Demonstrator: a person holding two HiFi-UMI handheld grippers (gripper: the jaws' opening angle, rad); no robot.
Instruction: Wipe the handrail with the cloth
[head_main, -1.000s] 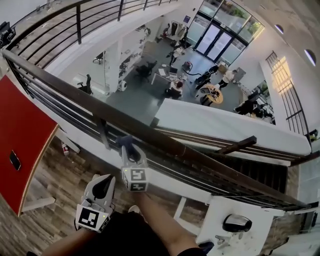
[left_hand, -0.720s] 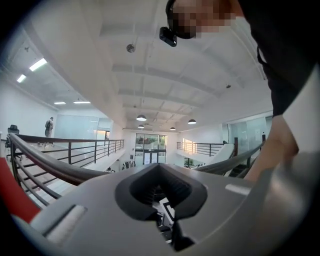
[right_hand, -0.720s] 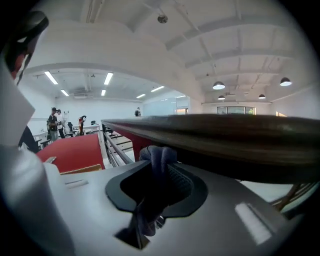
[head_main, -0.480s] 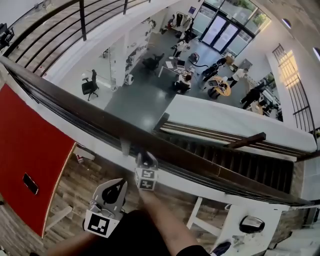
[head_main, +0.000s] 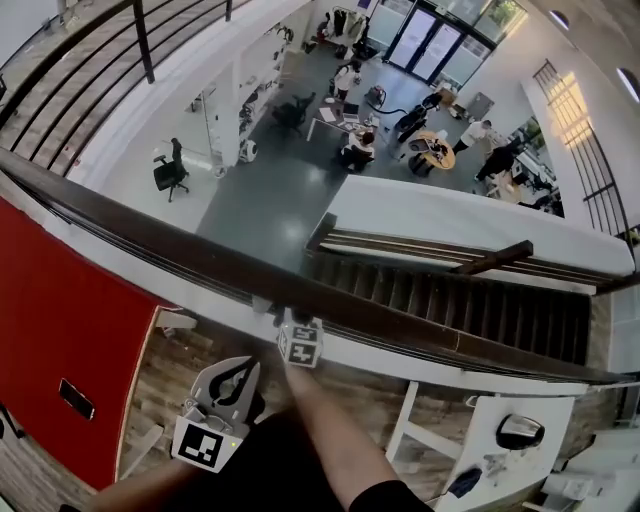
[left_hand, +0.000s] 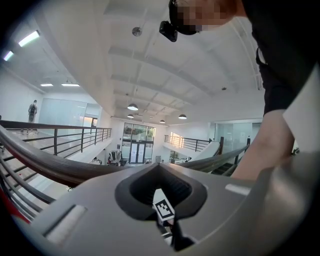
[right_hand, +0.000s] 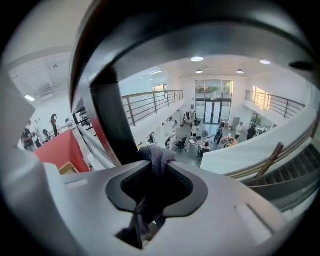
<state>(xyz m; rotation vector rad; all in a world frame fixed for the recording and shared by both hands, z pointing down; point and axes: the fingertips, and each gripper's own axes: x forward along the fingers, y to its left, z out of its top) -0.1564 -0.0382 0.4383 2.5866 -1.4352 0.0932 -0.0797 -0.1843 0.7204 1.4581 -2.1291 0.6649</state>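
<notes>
While the dark brown wooden handrail (head_main: 150, 232) cuts diagonally across the head view from upper left to lower right, an open office floor (head_main: 270, 190) spreads far below it, with people at desks near the glass entrance doors. A flat red panel (head_main: 60, 310) fills the lower left on the person's side of the rail, and a dark staircase (head_main: 450, 300) descends beyond the rail at right. A white desk (head_main: 470, 420) stands at the lower right.

The right gripper (head_main: 292, 318) reaches forward on a bare forearm, its tips up at the near edge of the handrail beside a dark metal baluster (right_hand: 112, 115). In its own view the right gripper (right_hand: 157, 172) is clamped on a crumpled grey cloth (right_hand: 156, 155), which bunches above the jaw tips and trails down through the gap behind them, with the rail arching close overhead. Whether the cloth touches the wood cannot be made out.

The left gripper (head_main: 235, 378) hangs lower and nearer the person, apart from the rail. In its own view the left gripper (left_hand: 158, 165) has its jaws closed together with nothing between them.
</notes>
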